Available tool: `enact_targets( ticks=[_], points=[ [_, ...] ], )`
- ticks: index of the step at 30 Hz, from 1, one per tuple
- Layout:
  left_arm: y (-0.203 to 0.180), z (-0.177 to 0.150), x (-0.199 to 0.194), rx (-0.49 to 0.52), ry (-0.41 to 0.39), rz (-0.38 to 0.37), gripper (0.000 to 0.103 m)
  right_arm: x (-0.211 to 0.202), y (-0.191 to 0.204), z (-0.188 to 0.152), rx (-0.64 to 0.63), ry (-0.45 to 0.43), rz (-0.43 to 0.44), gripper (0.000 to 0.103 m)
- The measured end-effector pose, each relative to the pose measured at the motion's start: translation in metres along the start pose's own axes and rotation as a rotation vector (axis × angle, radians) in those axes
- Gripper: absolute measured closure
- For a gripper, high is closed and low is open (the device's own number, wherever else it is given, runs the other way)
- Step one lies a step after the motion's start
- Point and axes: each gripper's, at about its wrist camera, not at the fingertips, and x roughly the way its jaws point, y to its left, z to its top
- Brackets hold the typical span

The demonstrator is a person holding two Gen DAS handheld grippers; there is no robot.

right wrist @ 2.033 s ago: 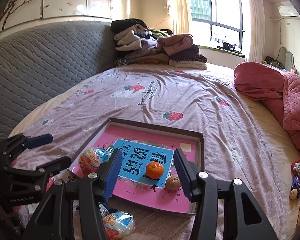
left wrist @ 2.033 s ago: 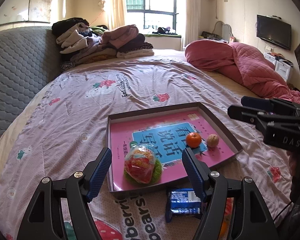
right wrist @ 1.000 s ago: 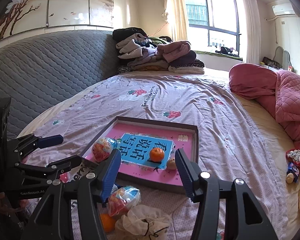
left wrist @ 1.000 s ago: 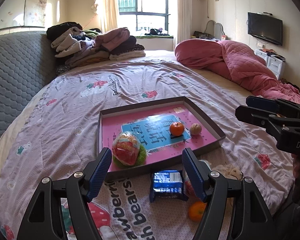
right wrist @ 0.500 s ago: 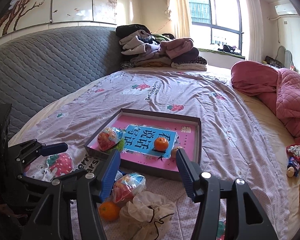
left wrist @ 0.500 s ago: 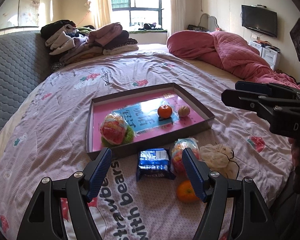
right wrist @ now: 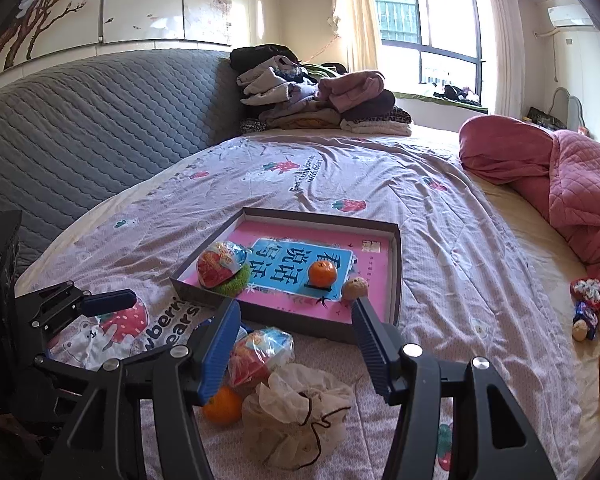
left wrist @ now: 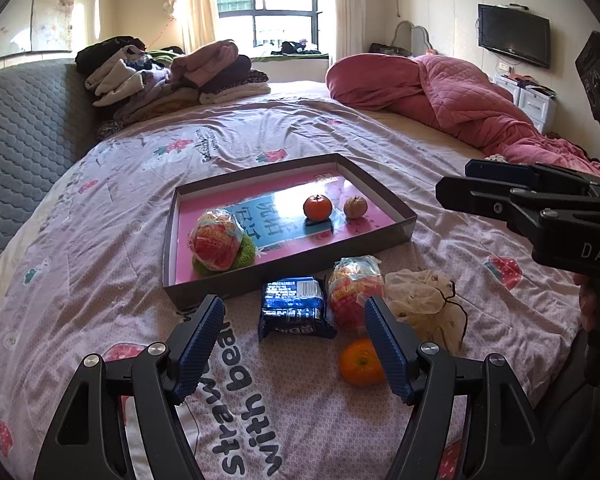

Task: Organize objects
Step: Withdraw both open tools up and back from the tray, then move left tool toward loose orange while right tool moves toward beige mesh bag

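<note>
Lying just outside tray (left wrist: 404, 220) near edge, blue packet (left wrist: 294, 308), orange (left wrist: 358, 362)

I count two round orange tangerines (left wrist: 317, 207) (left wrist: 359, 361), two crinkly red-and-blue snack bags (left wrist: 215, 245) (left wrist: 354, 288), one tan walnut (left wrist: 355, 206), one fuzzy green scrubber (left wrist: 245, 255), one dark blue foil packet (left wrist: 293, 306), one cream mesh drawstring pouch (left wrist: 424, 298), and one shallow grey cardboard tray (left wrist: 380, 188) with a pink printed floor.
</note>
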Motion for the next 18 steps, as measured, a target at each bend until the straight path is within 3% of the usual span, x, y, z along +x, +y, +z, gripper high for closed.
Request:
enact_targets(
  ticks=[18],
  points=[
    [-0.013, -0.018, -0.01, 0.006, 0.022, -0.028, 0.029, -0.004, 0.007, -0.035, 0.011, 0.059, -0.012, 0.045]
  ],
)
